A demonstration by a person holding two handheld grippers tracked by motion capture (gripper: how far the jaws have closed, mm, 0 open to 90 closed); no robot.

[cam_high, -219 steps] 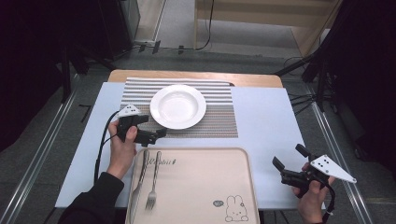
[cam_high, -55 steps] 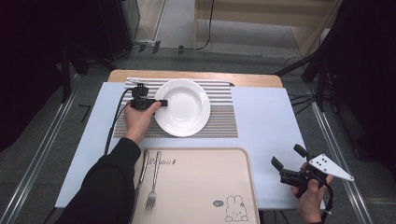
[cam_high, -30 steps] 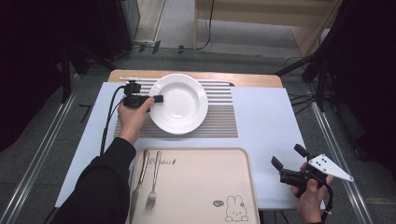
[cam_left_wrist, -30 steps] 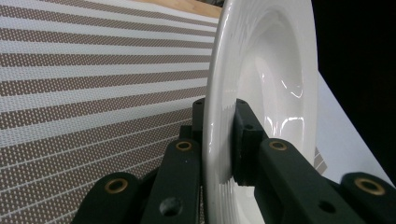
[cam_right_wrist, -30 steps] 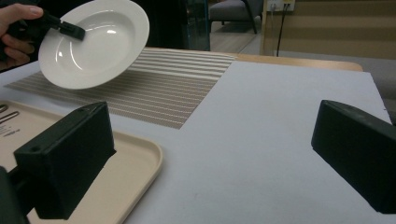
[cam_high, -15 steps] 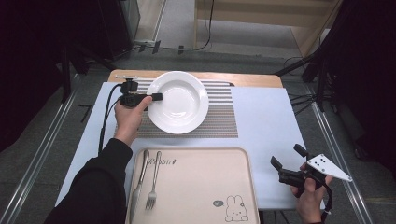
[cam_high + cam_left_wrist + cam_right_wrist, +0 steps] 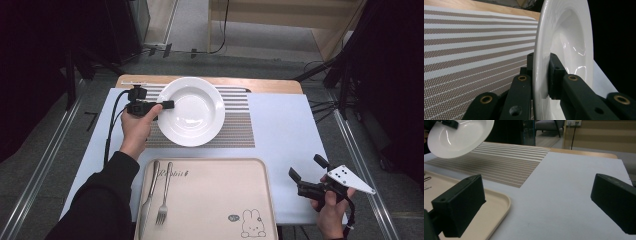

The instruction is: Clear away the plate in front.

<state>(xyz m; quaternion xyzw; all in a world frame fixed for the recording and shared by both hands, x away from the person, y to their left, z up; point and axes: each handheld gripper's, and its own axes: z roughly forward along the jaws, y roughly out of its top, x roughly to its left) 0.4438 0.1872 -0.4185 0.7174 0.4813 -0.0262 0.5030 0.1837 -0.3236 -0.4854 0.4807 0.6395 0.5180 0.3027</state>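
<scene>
**Plate pinched at its rim, off the mat**

High view, upper centre: the left gripper [image 7: 167, 104] clamps the white plate [image 7: 192, 111] by its left rim. The right gripper view shows the plate clear above the striped placemat [image 7: 506, 162]. Lower right, the right gripper [image 7: 306, 172] gapes empty.

The white plate [image 7: 191, 111] hung tilted above the striped mat [image 7: 239, 125], leaving open passage beneath it, while the beige tray [image 7: 215, 200] with its knife [image 7: 148, 199] and fork [image 7: 163, 199] blocked the near edge, and bare table [image 7: 285, 130] lay open to the right.
</scene>
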